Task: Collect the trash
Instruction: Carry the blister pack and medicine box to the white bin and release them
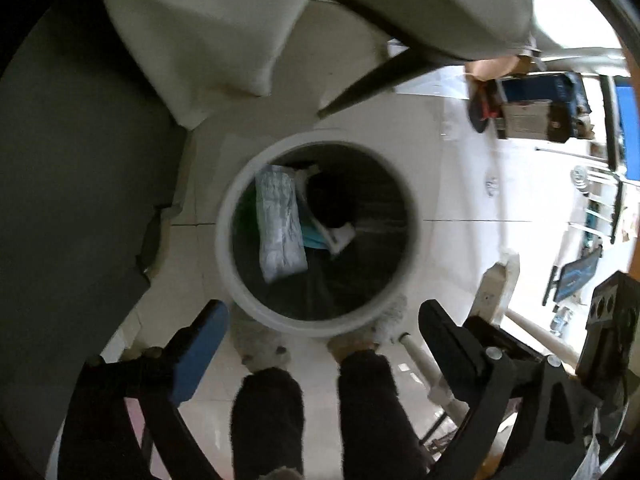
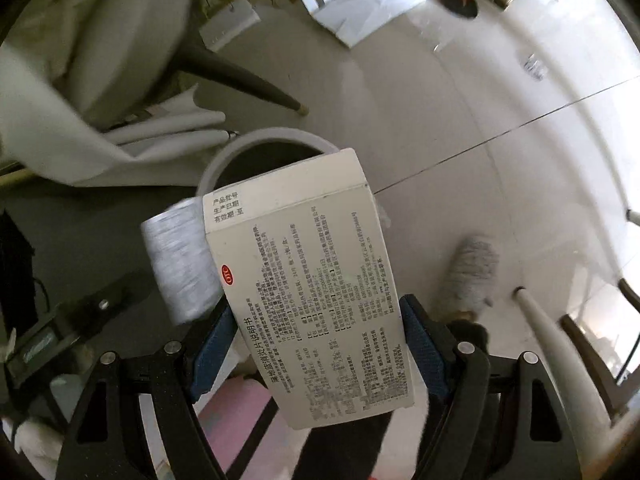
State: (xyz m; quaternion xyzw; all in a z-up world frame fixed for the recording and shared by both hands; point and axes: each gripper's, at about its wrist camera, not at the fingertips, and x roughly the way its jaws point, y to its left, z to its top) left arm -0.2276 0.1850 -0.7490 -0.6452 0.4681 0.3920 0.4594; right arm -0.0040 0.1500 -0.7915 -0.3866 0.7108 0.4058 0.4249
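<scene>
Box (image 2: 316,288) hides bin (image 2: 256,148) (mostly).

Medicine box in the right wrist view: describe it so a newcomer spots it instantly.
Find the round white-rimmed trash bin on the pale tiled floor. Just in front of it, the right gripper holds the medicine box between its blue-padded fingers. Unlike the shiny silver packet beside it, it is flat white card covered in small print, with a red oval mark.

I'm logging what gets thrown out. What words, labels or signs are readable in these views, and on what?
"OTC", in a red oval, on the white box in the right gripper.
"产品批号", "生产日期", "有效期 至", near the box's top corner.
"蒲地蓝消炎片说明书", along the box's left edge.
The box's remaining fine print is too small to read.
The silvery packet in the bin: print blurred, unreadable.
</scene>
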